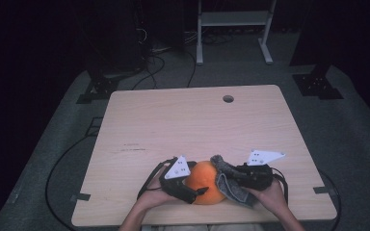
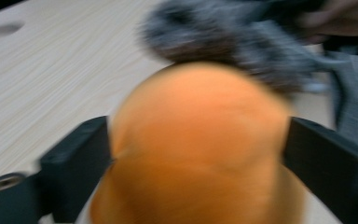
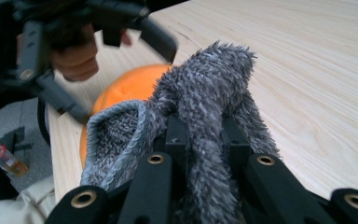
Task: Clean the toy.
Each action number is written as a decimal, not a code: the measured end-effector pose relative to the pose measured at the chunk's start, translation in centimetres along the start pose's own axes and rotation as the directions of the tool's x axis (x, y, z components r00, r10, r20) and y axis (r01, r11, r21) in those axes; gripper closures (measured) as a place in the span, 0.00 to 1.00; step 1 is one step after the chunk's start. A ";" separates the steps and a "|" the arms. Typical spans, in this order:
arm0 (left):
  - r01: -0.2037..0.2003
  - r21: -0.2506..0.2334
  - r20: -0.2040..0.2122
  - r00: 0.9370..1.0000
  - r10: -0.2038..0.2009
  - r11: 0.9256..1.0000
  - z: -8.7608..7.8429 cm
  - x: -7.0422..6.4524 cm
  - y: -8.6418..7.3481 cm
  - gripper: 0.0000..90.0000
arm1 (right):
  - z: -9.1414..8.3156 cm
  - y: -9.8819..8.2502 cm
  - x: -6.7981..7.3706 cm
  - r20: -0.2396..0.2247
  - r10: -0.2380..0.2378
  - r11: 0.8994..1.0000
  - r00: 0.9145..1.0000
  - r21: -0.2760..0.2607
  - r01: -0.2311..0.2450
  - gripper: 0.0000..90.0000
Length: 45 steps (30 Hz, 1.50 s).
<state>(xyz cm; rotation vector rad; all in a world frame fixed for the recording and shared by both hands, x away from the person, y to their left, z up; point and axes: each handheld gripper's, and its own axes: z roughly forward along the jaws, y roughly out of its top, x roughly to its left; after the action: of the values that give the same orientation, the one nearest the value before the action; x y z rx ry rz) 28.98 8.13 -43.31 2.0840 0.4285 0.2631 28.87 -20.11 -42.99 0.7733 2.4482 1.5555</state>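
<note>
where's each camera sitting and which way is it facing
High view: fixed above the person's side of the table, looking forward and down; both forearms, left gripper and right gripper show.
Left gripper view: rides the left gripper, looking along its jaws, which flank the orange ball closely; a hand shows top right.
Right gripper view: rides the right gripper, looking along shut jaws pinching the grey fuzzy cloth; the other hand shows top left.
All views share the ball and cloth.

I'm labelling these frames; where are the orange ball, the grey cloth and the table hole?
orange ball (image 1: 205,188), high view, its top.
grey cloth (image 3: 209,79), right gripper view, its fuzzy fold.
table hole (image 1: 228,98), high view, its middle.
</note>
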 end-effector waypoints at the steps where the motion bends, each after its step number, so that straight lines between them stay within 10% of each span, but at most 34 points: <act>1: 0.000 0.000 0.000 1.000 0.000 1.000 0.0 0.0 0.0 0.03 | 0.0 0.0 0.0 0.000 0.000 1.000 1.000 0.000 0.000 0.85; 4: 0.032 0.038 0.030 0.999 -0.033 0.999 0.9 0.2 -0.5 0.02 | -0.3 -0.3 0.2 -0.003 -0.007 1.000 1.000 0.004 0.007 0.85; 10: -0.083 -0.009 -0.041 0.996 0.082 0.997 0.5 -1.0 0.1 0.34 | -0.9 0.0 0.4 0.026 -0.012 1.000 1.000 0.014 0.012 0.85; 14: -0.238 -0.088 -0.173 0.960 0.221 0.967 0.4 -2.0 0.9 0.37 | -1.8 0.9 0.9 0.105 -0.063 0.998 0.993 -0.017 0.065 0.85; 16: -0.249 -0.085 -0.184 0.956 0.230 0.965 0.8 -1.9 0.9 0.33 | -1.9 1.2 1.1 0.141 -0.079 0.996 0.987 -0.032 0.085 0.85; 18: -0.228 -0.065 -0.158 0.964 0.216 0.972 1.1 -1.7 0.7 0.24 | -1.4 1.2 1.0 0.141 -0.084 0.996 0.986 -0.008 0.086 0.85; 19: -0.159 -0.055 -0.123 0.981 0.152 0.986 1.4 -1.2 0.4 0.17 | -0.9 0.9 1.0 0.136 -0.090 0.996 0.987 0.009 0.090 0.85; 22: -0.115 -0.069 -0.101 0.989 0.107 0.991 1.1 -0.6 0.3 0.10 | 0.1 0.6 2.2 0.130 -0.142 0.990 0.981 0.011 0.142 0.85; 26: -0.126 -0.054 -0.100 0.988 0.120 0.991 1.0 -0.5 -0.3 0.18 | 0.3 0.6 2.6 0.135 -0.172 0.985 0.976 0.015 0.171 0.85; 29: -0.122 -0.048 -0.110 0.987 0.117 0.991 0.9 -0.6 -0.6 0.24 | -0.2 0.0 1.4 0.132 -0.121 0.993 0.984 0.023 0.119 0.85; 30: -0.115 -0.054 -0.113 0.988 0.109 0.992 0.9 -0.5 -0.8 0.24 | -0.4 -0.3 0.8 0.202 -0.128 0.990 0.971 0.088 0.112 0.85; 32: -0.114 -0.058 -0.113 0.988 0.107 0.992 0.8 -0.6 -0.9 0.24 | -0.8 -0.7 -0.2 0.219 -0.083 0.991 0.972 0.118 0.058 0.85; 40: -0.161 -0.057 -0.087 0.984 0.156 0.985 1.0 -1.4 -0.8 0.24 | -1.1 0.5 0.1 0.110 -0.032 0.998 0.993 -0.053 0.038 0.85; 45: -0.162 -0.056 -0.070 0.985 0.158 0.985 0.8 -1.4 -1.1 0.25 | -0.3 0.0 -0.4 0.123 -0.028 1.000 0.992 -0.002 0.028 0.85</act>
<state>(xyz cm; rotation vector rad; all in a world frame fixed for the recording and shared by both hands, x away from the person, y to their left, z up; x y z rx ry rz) 27.79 7.51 -44.64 2.0557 0.2887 0.4354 29.08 -20.52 -42.95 0.8054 2.3579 1.4569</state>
